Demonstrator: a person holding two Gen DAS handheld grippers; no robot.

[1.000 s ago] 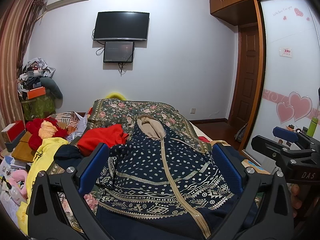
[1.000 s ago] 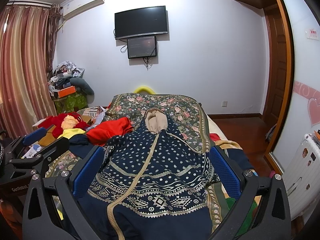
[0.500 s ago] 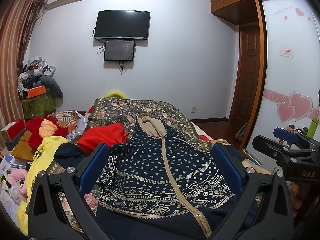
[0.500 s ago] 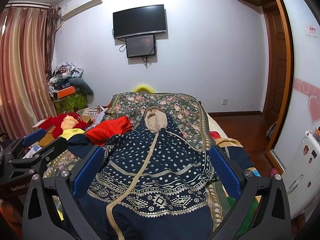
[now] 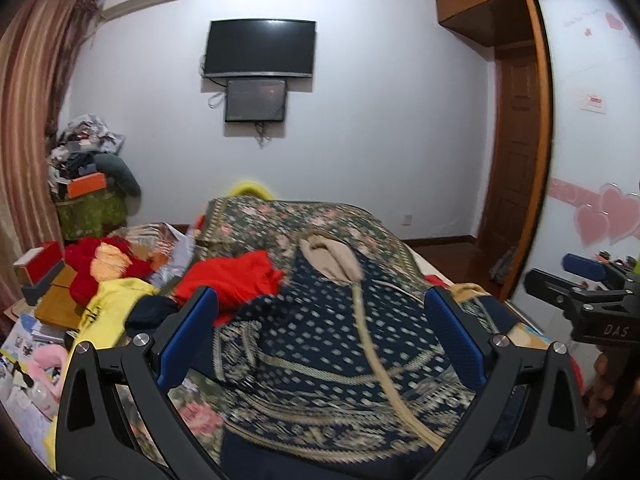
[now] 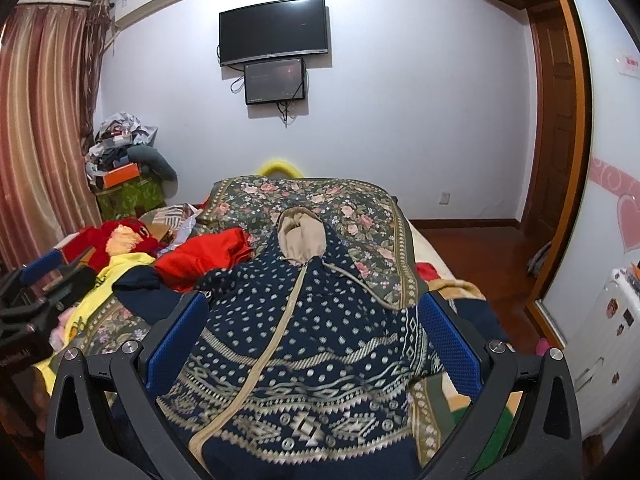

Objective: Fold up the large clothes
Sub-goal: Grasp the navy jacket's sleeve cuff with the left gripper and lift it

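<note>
Both tools lowered slightly toward robe (image 6: 304, 344) since a second ago. Left tool (image 5: 320, 332), right tool (image 6: 312, 328) held wide, empty. Grasp not yet begun.

Hooded garment (image 6: 304, 344) on the bedspread (image 6: 360, 216), heaped clothes (image 6: 200, 256) to its left, television (image 6: 274, 30) on the wall behind.

Even, soft indoor light fills both views, with no hard shadows. The left wrist view is motion-blurred ahead of the fingers; the right is sharper. Fisheye bending and dark vignetting mark the edges.
</note>
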